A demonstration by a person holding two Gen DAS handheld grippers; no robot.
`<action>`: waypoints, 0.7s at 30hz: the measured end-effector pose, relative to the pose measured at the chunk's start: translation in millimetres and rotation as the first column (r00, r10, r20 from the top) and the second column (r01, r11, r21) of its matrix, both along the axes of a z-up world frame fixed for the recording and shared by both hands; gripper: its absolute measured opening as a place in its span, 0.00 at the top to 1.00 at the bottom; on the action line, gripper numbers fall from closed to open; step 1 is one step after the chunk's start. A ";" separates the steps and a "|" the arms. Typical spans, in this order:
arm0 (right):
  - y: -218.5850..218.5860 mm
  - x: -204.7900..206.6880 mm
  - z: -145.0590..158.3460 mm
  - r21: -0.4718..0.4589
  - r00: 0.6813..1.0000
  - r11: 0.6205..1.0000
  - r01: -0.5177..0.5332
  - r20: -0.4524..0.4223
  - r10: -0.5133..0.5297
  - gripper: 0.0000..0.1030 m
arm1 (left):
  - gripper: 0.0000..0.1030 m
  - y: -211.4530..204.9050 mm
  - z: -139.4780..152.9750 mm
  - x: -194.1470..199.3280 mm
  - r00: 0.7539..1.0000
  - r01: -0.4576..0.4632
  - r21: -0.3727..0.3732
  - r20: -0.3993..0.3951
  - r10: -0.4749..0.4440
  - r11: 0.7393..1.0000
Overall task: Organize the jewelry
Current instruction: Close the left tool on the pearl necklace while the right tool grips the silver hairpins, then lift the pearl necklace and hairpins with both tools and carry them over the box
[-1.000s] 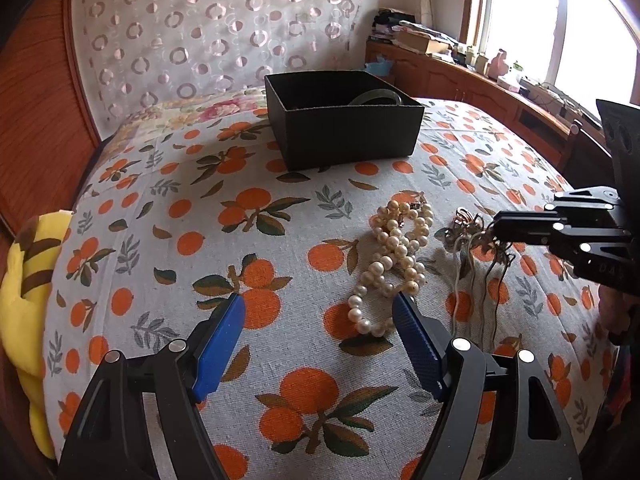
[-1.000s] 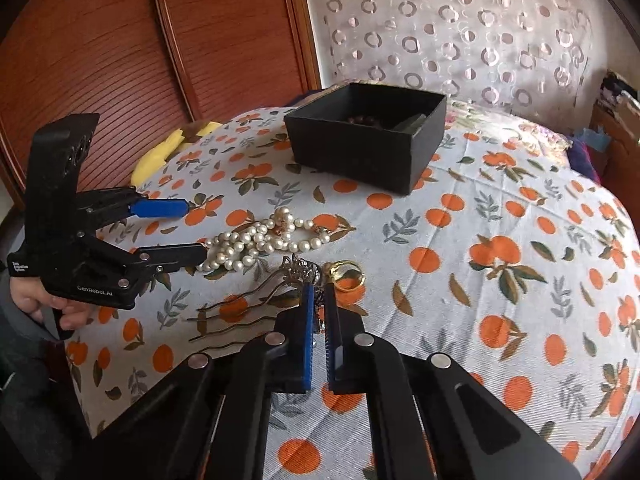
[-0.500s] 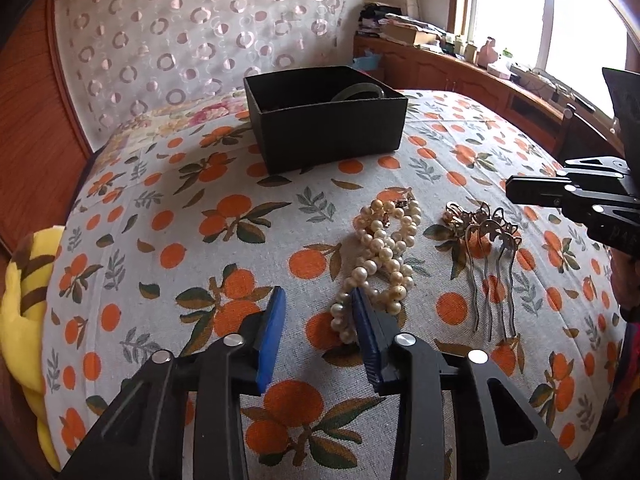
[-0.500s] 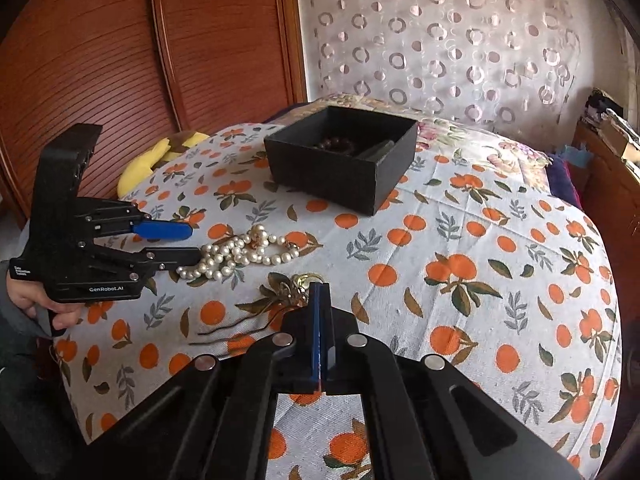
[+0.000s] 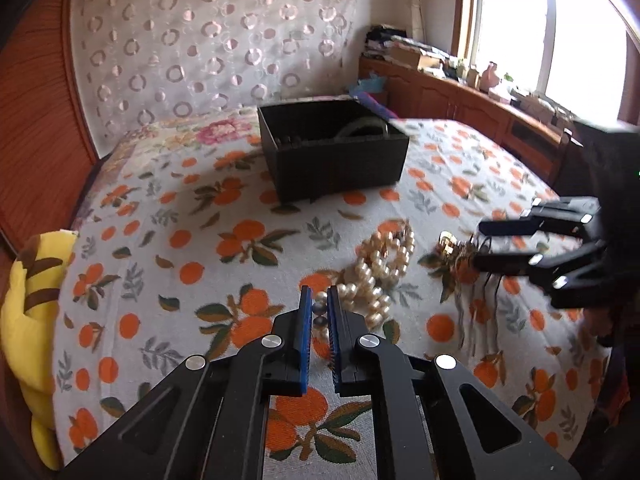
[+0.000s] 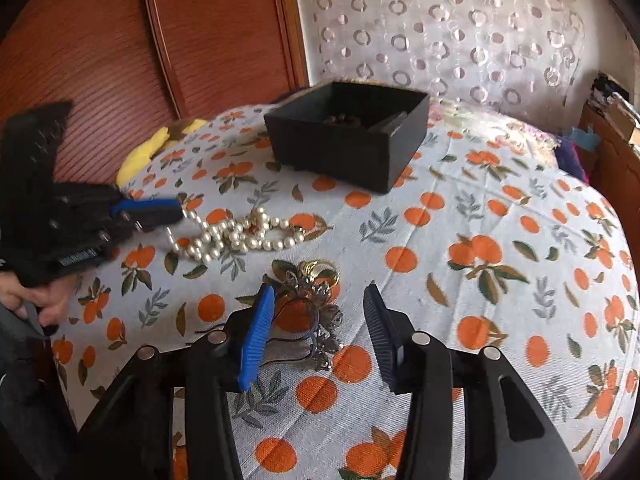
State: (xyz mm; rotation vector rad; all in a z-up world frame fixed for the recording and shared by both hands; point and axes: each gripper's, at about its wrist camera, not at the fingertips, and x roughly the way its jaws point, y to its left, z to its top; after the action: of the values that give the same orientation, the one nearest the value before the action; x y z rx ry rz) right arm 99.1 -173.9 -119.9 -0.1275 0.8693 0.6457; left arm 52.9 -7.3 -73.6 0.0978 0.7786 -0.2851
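A pearl necklace (image 5: pixel 380 268) lies in a heap on the orange-print bedspread; it also shows in the right wrist view (image 6: pixel 236 236). My left gripper (image 5: pixel 319 316) is shut on the near end of the necklace; in the right wrist view it (image 6: pixel 160 214) pinches that end. A metal hair comb with flowers (image 6: pixel 316 312) lies beside the pearls, with a gold ring (image 6: pixel 320 268) at its far end. My right gripper (image 6: pixel 320 320) is open, its fingers on either side of the comb; in the left wrist view it (image 5: pixel 480 244) is over the comb (image 5: pixel 460 256).
A black open box (image 5: pixel 332 156) stands farther back on the bed, with dark beads and a band inside (image 6: pixel 348 120). A yellow plush toy (image 5: pixel 28 320) lies at the bed's left edge. A wooden wardrobe (image 6: pixel 120 60) and a cluttered window ledge (image 5: pixel 480 80) flank the bed.
My left gripper has closed on the end of the pearl necklace. My right gripper, shut half a second ago, has opened and come down around the hair comb.
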 end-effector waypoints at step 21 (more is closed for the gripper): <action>-6.7 -14.5 32.0 0.037 0.997 0.999 -0.026 0.073 0.023 0.88 | 0.93 -10.6 91.1 0.4 0.979 0.008 -0.053 0.205 0.003 0.999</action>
State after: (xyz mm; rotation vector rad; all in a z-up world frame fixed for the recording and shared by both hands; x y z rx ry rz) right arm 84.6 -180.6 -87.9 -0.1266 0.7863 0.6766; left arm 53.3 -17.8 17.5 0.0760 0.5655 -0.2933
